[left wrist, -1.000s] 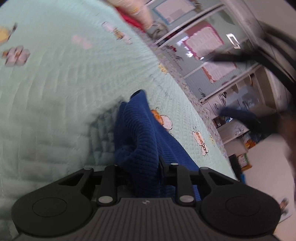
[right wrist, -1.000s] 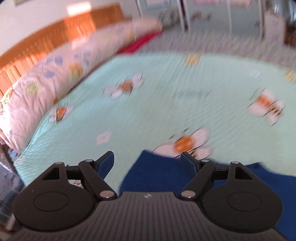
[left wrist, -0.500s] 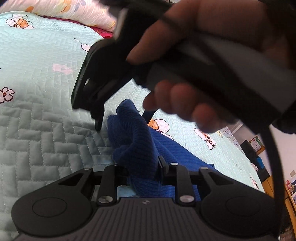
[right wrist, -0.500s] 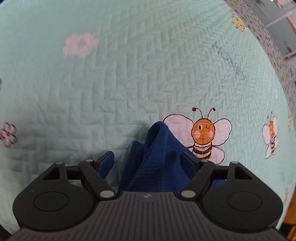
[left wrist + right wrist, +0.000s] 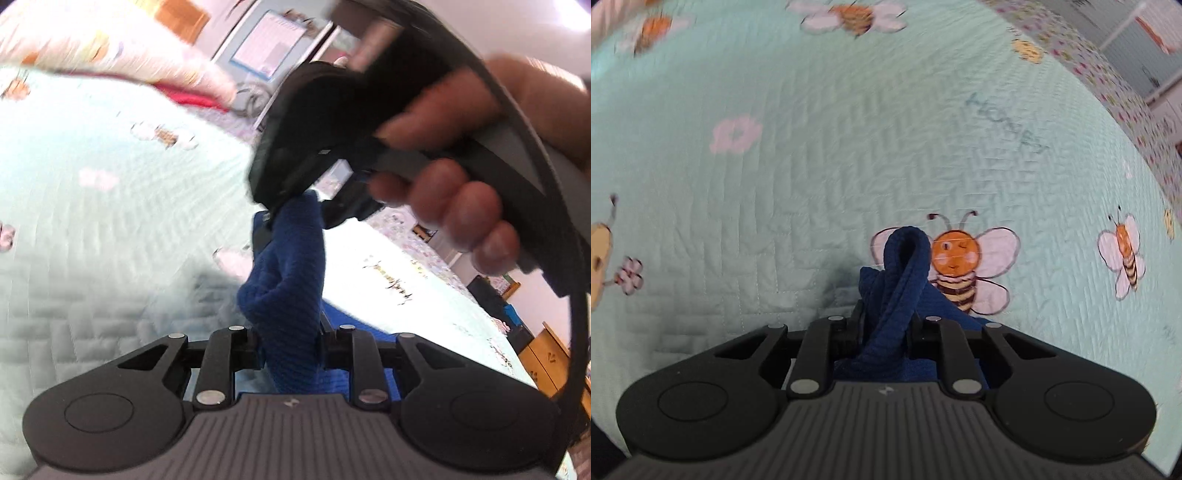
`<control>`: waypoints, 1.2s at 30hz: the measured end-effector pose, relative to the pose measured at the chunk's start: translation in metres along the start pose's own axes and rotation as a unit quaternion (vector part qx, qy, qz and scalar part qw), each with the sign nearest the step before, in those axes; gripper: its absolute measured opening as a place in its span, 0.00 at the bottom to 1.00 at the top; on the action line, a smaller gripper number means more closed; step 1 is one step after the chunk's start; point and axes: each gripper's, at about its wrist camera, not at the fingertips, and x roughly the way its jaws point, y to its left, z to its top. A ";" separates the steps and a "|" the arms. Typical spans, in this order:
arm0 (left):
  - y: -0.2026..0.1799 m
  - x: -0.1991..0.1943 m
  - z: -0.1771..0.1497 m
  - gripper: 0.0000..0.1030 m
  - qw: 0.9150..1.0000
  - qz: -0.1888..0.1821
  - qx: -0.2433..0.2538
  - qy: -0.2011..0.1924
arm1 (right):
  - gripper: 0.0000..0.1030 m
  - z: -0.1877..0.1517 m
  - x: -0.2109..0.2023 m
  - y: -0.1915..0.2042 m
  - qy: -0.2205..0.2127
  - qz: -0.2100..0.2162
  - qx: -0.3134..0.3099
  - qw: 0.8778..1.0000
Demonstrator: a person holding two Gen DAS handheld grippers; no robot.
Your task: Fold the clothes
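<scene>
My left gripper (image 5: 290, 334) has its jaws pinched in on a bunched ridge of the blue knit garment (image 5: 286, 280), and the cloth rises in a thick twist straight out from between the fingers. I hold it this way, I judge, so one edge comes up off the quilt (image 5: 92, 221) while the rest trails down to the bedding on the right. Just beyond that, the right gripper (image 5: 295, 206) comes in from above, held in the person's hand (image 5: 454, 206), and its tip sits on the top end of the same twist (motion blur hides exactly how its fingers stand from here).

The right wrist view settles it: my right gripper (image 5: 884, 325) is clamped on a rolled fold of the blue knit garment (image 5: 901, 277), which loops up and forward between the fingers. Beneath lies the mint quilt with a winking bee (image 5: 955, 266) just beside the loop. With both claws gripping one short stretch, the garment hangs gathered, not spread; which stage of folding this is, I cannot say.
</scene>
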 end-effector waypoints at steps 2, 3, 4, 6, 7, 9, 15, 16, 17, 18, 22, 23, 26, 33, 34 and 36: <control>-0.012 -0.007 0.004 0.24 1.000 -0.004 0.025 -0.014 | 0.17 -0.007 -0.019 -0.023 -0.028 0.029 0.034 0.999; -0.021 -0.011 0.005 0.24 0.999 -0.004 0.040 -0.020 | 0.17 -0.012 -0.028 -0.035 -0.040 0.043 0.050 0.997; -0.030 -0.015 0.007 0.24 0.998 -0.005 0.055 -0.027 | 0.17 -0.016 -0.036 -0.047 -0.052 0.056 0.066 0.995; -0.051 -0.025 0.009 0.24 0.995 -0.007 0.092 -0.042 | 0.17 -0.027 -0.052 -0.069 -0.073 0.083 0.095 0.989; -0.062 -0.030 0.009 0.24 0.992 -0.009 0.114 -0.050 | 0.17 -0.033 -0.058 -0.082 -0.083 0.092 0.108 0.986; -0.086 -0.037 0.007 0.24 0.986 -0.011 0.155 -0.064 | 0.17 -0.044 -0.071 -0.107 -0.103 0.107 0.131 0.980; -0.162 -0.041 -0.013 0.24 0.963 -0.027 0.259 -0.070 | 0.18 -0.087 -0.093 -0.191 -0.157 0.152 0.204 0.954; -0.171 -0.038 -0.018 0.24 0.958 -0.031 0.277 -0.069 | 0.17 -0.097 -0.095 -0.205 -0.165 0.159 0.217 0.949; -0.179 -0.035 -0.023 0.24 0.953 -0.034 0.294 -0.068 | 0.18 -0.109 -0.095 -0.220 -0.173 0.164 0.231 0.943; -0.188 -0.032 -0.028 0.24 0.947 -0.038 0.311 -0.066 | 0.17 -0.121 -0.093 -0.234 -0.180 0.169 0.245 0.938; -0.209 -0.012 -0.056 0.24 0.924 -0.052 0.377 -0.049 | 0.18 -0.175 -0.080 -0.287 -0.211 0.189 0.298 0.912; -0.210 -0.007 -0.063 0.24 0.918 -0.053 0.391 -0.040 | 0.18 -0.189 -0.075 -0.299 -0.217 0.193 0.310 0.905; -0.216 0.009 -0.083 0.24 0.900 -0.056 0.432 -0.013 | 0.18 -0.229 -0.054 -0.328 -0.231 0.209 0.346 0.885; -0.229 0.046 -0.132 0.24 0.848 -0.063 0.524 0.049 | 0.18 -0.294 0.026 -0.361 -0.222 0.246 0.419 0.845; -0.230 0.045 -0.136 0.24 0.844 -0.062 0.530 0.048 | 0.18 -0.301 0.038 -0.361 -0.216 0.249 0.426 0.843; -0.232 0.043 -0.144 0.26 0.836 -0.059 0.544 0.045 | 0.18 -0.312 0.057 -0.360 -0.210 0.255 0.438 0.836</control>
